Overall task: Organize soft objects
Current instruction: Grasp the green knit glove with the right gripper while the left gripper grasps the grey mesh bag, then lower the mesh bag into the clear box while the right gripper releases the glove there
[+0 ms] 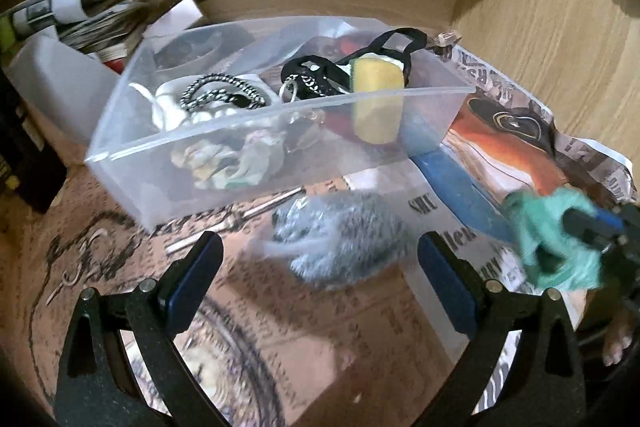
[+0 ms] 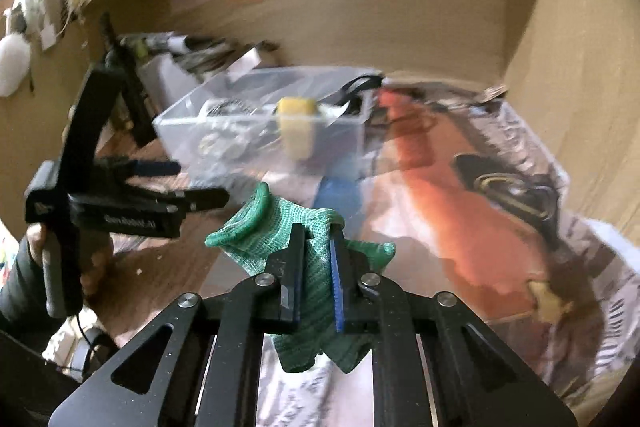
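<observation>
My right gripper (image 2: 318,231) is shut on a green knitted glove (image 2: 280,227) and holds it above the newspaper. The glove (image 1: 556,235) also shows at the right of the left wrist view. My left gripper (image 1: 320,247) is open and empty, just short of a grey fuzzy cloth (image 1: 344,231) lying on the newspaper. Behind the cloth stands a clear plastic bin (image 1: 256,147) holding a yellow sponge (image 1: 376,83), black straps, chains and crumpled pale fabric. The bin (image 2: 224,123) and the left gripper (image 2: 192,187) also show in the right wrist view.
Newspaper sheets (image 1: 520,131) cover the shelf floor. A blue object (image 1: 456,187) lies by the bin's right corner. A stack of papers and a white box (image 1: 52,75) sit at the back left. Wooden walls (image 1: 540,27) close the back and right.
</observation>
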